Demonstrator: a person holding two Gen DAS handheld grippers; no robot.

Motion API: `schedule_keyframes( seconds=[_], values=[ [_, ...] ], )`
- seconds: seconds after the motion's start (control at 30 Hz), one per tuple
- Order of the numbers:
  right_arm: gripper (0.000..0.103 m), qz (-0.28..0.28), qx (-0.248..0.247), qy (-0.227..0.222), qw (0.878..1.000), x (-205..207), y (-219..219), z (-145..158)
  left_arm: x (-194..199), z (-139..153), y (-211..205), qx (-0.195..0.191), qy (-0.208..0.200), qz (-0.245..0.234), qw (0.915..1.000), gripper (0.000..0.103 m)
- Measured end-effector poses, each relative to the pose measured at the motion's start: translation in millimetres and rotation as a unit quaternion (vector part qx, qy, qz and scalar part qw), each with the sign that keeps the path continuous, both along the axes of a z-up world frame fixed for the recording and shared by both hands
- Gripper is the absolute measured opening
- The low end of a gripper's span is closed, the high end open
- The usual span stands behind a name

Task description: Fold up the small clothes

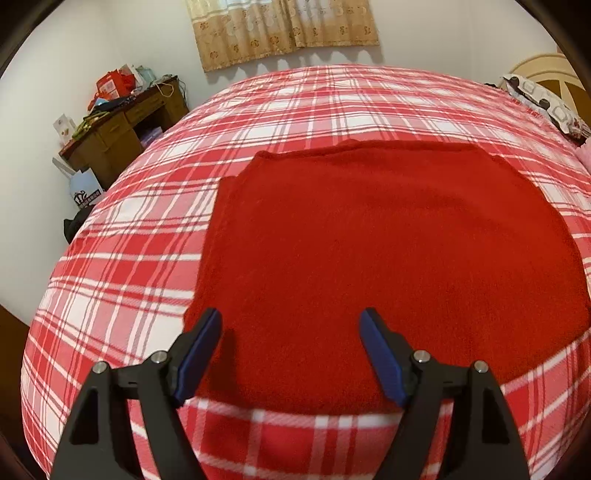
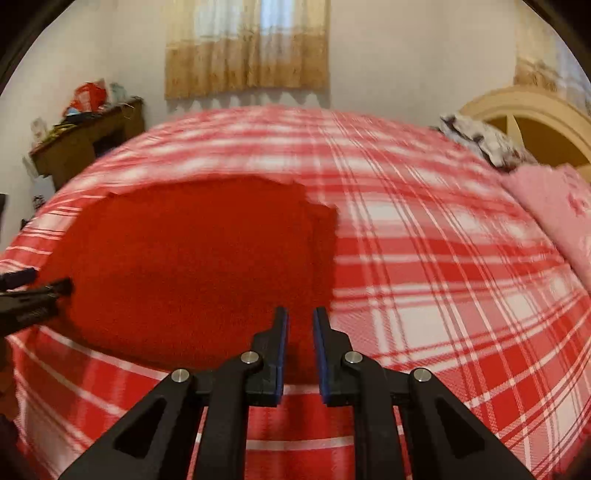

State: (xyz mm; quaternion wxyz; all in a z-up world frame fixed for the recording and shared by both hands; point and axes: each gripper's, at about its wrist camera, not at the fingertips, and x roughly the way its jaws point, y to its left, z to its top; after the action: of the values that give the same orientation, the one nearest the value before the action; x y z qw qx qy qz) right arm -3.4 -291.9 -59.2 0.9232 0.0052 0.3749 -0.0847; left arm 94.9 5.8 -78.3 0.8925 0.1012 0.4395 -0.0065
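A red knit garment lies flat, folded to a rough rectangle, on the red-and-white plaid bed cover. My left gripper is wide open and empty over the garment's near left corner. In the right wrist view the same garment lies left of centre. My right gripper is open by a narrow gap, empty, over the garment's near right edge. The left gripper also shows at the left edge of that view, by the garment's left side.
A brown desk piled with clutter stands at the far left by the wall. A patterned pillow and a cream headboard are at the far right, with a pink blanket. A curtain hangs behind.
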Motion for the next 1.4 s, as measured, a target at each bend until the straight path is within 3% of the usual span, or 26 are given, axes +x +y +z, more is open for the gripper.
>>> schedule_keyframes(
  seconds=[0.3,0.4,0.53,0.63,0.73,0.87,1.03,1.3,1.33,1.4],
  values=[
    [0.014,0.091,0.047,0.037,0.994,47.2,88.0,-28.2,-6.3,8.6,28.9,-0.007,-0.011,0.03,0.9995,0.081],
    [0.014,0.095,0.039,0.054,0.993,55.7,97.8,-47.8,-5.9,7.9,41.8,-0.008,-0.01,0.04,0.9991,0.081],
    [0.014,0.104,0.018,0.05,0.993,51.4,101.5,-44.7,-3.0,2.2,64.4,-0.025,0.003,0.061,0.9978,0.081],
    [0.014,0.097,0.031,0.003,0.995,36.4,92.8,-25.7,-1.8,-2.5,84.4,-0.052,0.013,0.081,0.9953,0.082],
    [0.014,0.081,-0.002,-0.016,0.997,30.0,90.6,-19.7,-3.8,-1.9,98.6,-0.079,0.004,0.097,0.9921,0.083],
    [0.014,0.075,0.024,-0.001,0.997,33.7,82.0,-30.6,7.4,-1.3,105.9,-0.132,0.006,0.11,0.9851,0.083],
    [0.014,0.073,0.067,-0.001,0.995,29.9,72.4,-32.9,25.1,-17.9,100.2,-0.213,0.035,0.121,0.969,0.083],
    [0.014,0.082,0.07,-0.006,0.994,37.4,76.5,-17.9,27.1,-22.2,79.5,-0.231,0.028,0.095,0.968,0.083],
    [0.014,0.083,0.071,-0.005,0.994,38.5,77.3,-17.7,27.4,-22.2,80.1,-0.234,0.027,0.092,0.9676,0.082],
    [0.014,0.088,0.074,-0.002,0.993,43.2,80.4,-17.1,24.8,-21.9,81.6,-0.243,0.022,0.083,0.9662,0.061]
  ],
)
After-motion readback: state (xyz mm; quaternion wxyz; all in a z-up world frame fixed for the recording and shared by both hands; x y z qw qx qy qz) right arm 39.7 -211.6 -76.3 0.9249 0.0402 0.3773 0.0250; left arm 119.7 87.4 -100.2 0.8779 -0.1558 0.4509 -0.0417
